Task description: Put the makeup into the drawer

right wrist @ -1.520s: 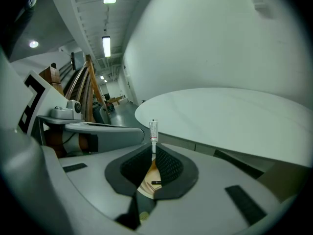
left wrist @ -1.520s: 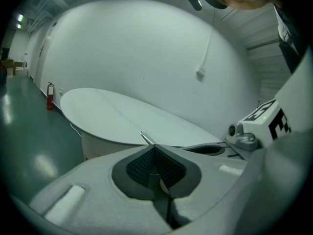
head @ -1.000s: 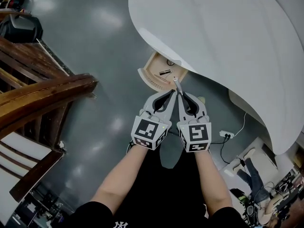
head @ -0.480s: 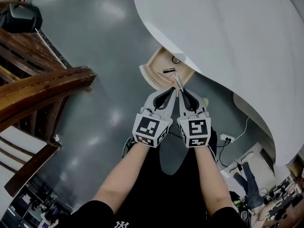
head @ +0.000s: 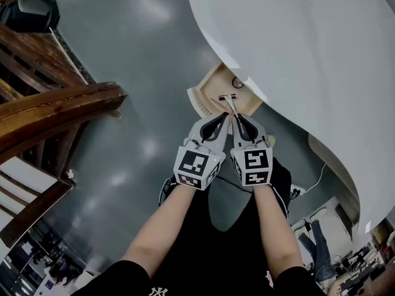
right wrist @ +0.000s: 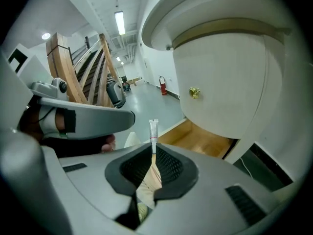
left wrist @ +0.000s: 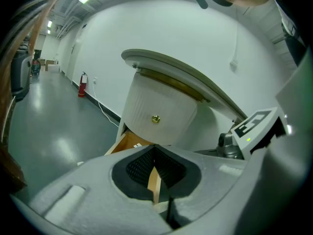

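A thin clear makeup tube [right wrist: 153, 130] with a white cap sticks up out of my right gripper [right wrist: 153, 150], which is shut on it. In the head view the makeup tube [head: 231, 106] points at the open wooden drawer [head: 210, 86] under the white round table [head: 308, 48], its tip over the drawer's front part. In the drawer lie a dark stick [head: 229, 97] and a small round item [head: 237, 83]. My left gripper [head: 225, 118] is shut with nothing in it, pressed beside the right gripper [head: 235, 118]. The left gripper [left wrist: 154, 150] faces the drawer [left wrist: 128, 142].
Above the open drawer is a shut drawer front with a brass knob [right wrist: 194, 92]. A wooden staircase frame [head: 49, 110] fills the left. A black bag [head: 31, 11] sits at the top left. A power strip and cable [head: 297, 191] lie on the grey floor at the right.
Both grippers, still side by side, have come closer to the open drawer. The tube's tip now reaches over the drawer. The head camera has shifted, moving the table rightwards in view.
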